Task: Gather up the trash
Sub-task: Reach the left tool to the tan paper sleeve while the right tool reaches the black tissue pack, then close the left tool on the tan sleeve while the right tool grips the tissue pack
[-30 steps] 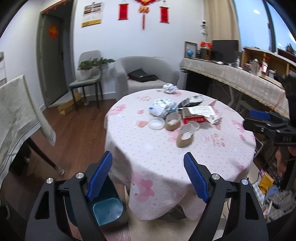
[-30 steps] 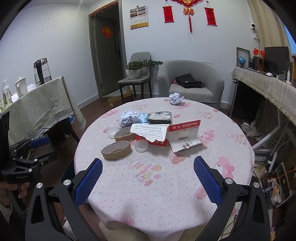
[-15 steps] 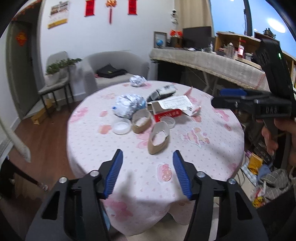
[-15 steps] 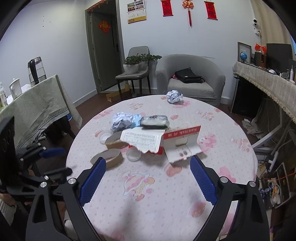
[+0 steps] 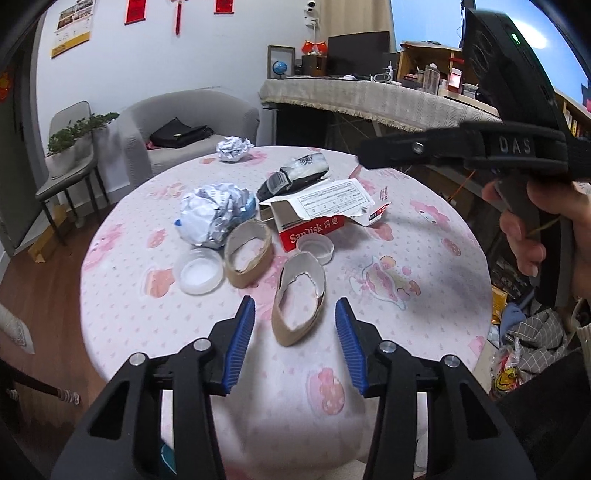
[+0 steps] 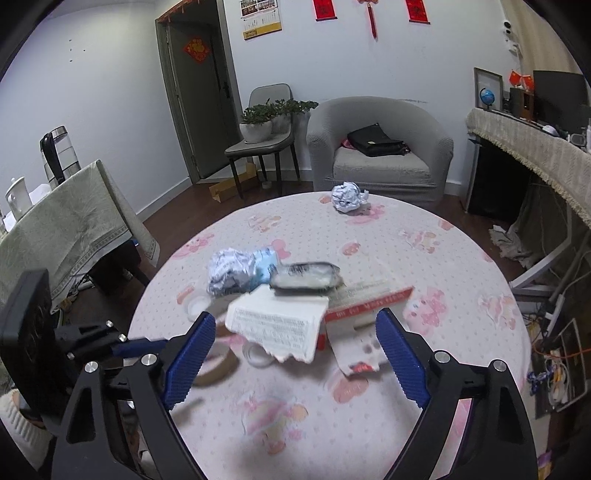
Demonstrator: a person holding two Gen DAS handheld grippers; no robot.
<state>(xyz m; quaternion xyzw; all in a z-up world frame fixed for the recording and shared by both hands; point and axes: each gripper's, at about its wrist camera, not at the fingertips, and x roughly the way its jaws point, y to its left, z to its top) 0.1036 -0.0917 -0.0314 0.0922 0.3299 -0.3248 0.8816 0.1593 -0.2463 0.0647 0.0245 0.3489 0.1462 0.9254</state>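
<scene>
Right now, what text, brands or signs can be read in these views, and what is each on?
"SanDisk 闪迪": side of the torn red box.
"DAS": body of the right gripper.
Fine print on the box's white flap: too small.
Wall calendar and red hangings: unreadable.

Pink-flowered white tablecloth (image 5: 406,258), red-and-white torn box (image 5: 314,221), brown cardboard ring (image 5: 299,306), blue fingers (image 5: 243,332)

Tape ring (image 6: 216,363) blurred, half hidden behind gripper finger.
</scene>
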